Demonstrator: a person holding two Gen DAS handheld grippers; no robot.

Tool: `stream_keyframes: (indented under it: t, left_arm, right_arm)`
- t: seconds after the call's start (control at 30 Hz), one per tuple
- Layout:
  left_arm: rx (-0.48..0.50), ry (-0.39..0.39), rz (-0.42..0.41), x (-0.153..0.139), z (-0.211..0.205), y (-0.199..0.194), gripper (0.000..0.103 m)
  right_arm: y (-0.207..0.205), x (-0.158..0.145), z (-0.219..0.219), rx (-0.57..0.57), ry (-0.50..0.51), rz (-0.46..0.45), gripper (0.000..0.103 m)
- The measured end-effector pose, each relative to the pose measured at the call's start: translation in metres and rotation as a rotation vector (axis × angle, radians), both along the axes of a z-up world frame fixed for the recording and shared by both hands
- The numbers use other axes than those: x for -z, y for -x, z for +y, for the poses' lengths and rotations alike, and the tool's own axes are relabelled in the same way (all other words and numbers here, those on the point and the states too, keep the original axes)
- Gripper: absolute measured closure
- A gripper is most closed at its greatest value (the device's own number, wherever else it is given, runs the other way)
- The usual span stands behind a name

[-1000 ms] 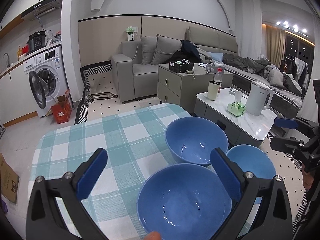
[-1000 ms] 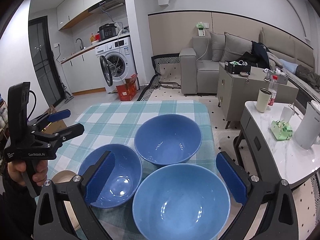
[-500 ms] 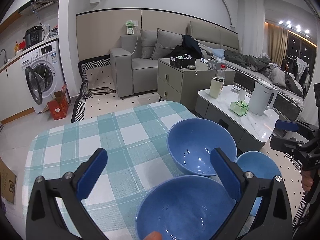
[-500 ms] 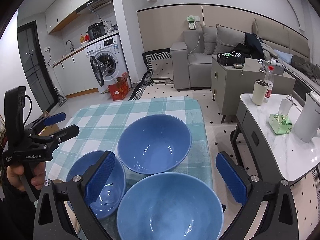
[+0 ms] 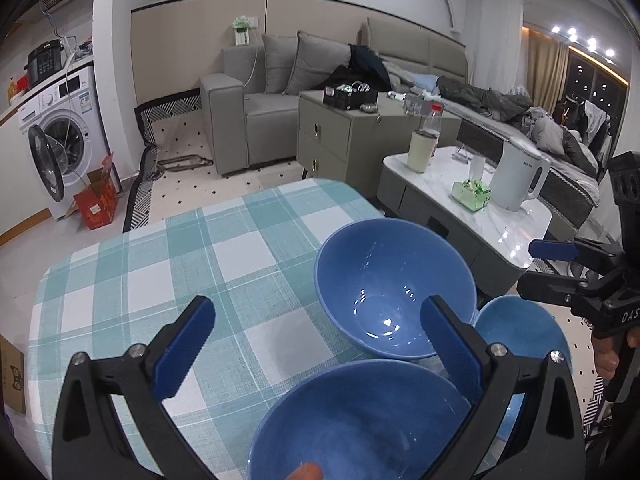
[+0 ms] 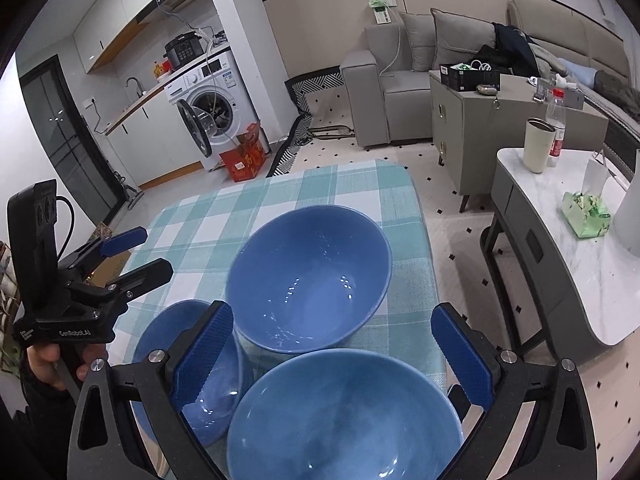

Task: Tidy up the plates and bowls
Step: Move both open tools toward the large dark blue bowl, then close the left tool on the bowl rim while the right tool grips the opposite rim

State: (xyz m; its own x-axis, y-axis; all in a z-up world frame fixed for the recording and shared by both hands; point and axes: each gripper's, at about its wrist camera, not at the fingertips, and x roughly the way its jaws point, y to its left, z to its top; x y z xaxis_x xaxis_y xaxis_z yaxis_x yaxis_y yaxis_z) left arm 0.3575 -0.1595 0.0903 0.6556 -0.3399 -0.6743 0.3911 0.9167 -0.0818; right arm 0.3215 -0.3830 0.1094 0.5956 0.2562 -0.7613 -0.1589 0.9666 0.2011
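Although all three blue bowls stand on the checked tablecloth, no view shows any of them whole. In the left wrist view the left bowl is cut by the bottom edge of the frame and partly covered by the gripper's frame. The right bowl is half hidden behind the right finger of the left gripper. The far bowl lies between them and further from the camera; only its near rim is covered. At the very bottom a small piece of a finger shows, too little to tell more.

In the right wrist view the right bowl is the nearest and is cut by the lower edge. The left bowl is largely hidden behind the left finger of the right gripper. The far bowl looks a little blurred, and I cannot tell whether it touches the other two.

Both grippers have their blue pads wide apart and hold nothing. Each camera also shows the other tool from the side: the right gripper at the right edge with a hand on its handle, and the left gripper at the left edge with its hand below, also parted.

Only the left view shows the white kettle whole on the marble side table; the right view cuts it off.
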Motion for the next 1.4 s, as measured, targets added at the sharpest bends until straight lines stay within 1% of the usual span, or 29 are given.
stream_keyframes:
  t: [0.13,0.3,0.43,0.7,0.77,0.87,0.93,0.97,1.07,1.13,1.17,1.2,1.27,1.3,1.4]
  left_arm:
    - [-0.017,-0.027,0.02,0.008,-0.003,-0.008,0.0]
    - [0.002,-0.046,0.042,0.015,-0.008,-0.015,0.0]
    - [0.005,-0.064,0.065,0.021,-0.012,-0.021,0.0]
    - [-0.008,-0.088,0.098,0.032,-0.015,-0.033,0.0]
    - [-0.001,-0.094,0.102,0.034,-0.017,-0.034,0.0]
    - [0.007,-0.1,0.106,0.036,-0.02,-0.035,0.001]
    - [0.016,-0.099,0.11,0.037,-0.022,-0.036,0.004]
    - [0.022,-0.097,0.113,0.038,-0.022,-0.037,0.008]
    - [0.033,-0.096,0.122,0.04,-0.025,-0.038,0.016]
    - [0.042,-0.096,0.129,0.042,-0.027,-0.039,0.019]
    - [0.047,-0.095,0.13,0.043,-0.027,-0.039,0.025]
    - [0.054,-0.095,0.135,0.044,-0.028,-0.039,0.033]
    - [0.063,-0.095,0.148,0.046,-0.03,-0.04,0.038]
    - [0.065,-0.095,0.149,0.047,-0.03,-0.04,0.042]
    - [0.074,-0.092,0.158,0.049,-0.032,-0.04,0.048]
  right_arm:
    - [-0.009,0.009,0.0,0.005,0.005,0.02,0.002]
    - [-0.016,0.018,0.002,0.007,0.024,0.04,0.002]
    - [-0.022,0.025,0.0,0.013,0.023,0.06,0.007]
    - [-0.037,0.041,-0.005,0.024,-0.011,0.122,0.007]
    - [-0.038,0.043,-0.004,0.026,-0.004,0.133,0.007]
    - [-0.041,0.047,-0.003,0.02,0.002,0.142,0.011]
    - [-0.042,0.05,-0.002,0.015,0.006,0.149,0.017]
    - [-0.043,0.052,-0.002,0.014,0.007,0.155,0.017]
    - [-0.045,0.056,0.0,0.008,0.016,0.163,0.02]
    - [-0.045,0.057,0.002,0.002,0.021,0.168,0.024]
    - [-0.046,0.058,0.004,-0.004,0.026,0.17,0.026]
    - [-0.045,0.059,0.004,-0.006,0.029,0.17,0.027]
    - [-0.046,0.06,0.006,-0.01,0.037,0.17,0.03]
    - [-0.046,0.061,0.007,-0.012,0.039,0.171,0.032]
    - [-0.048,0.063,0.006,-0.015,0.043,0.175,0.036]
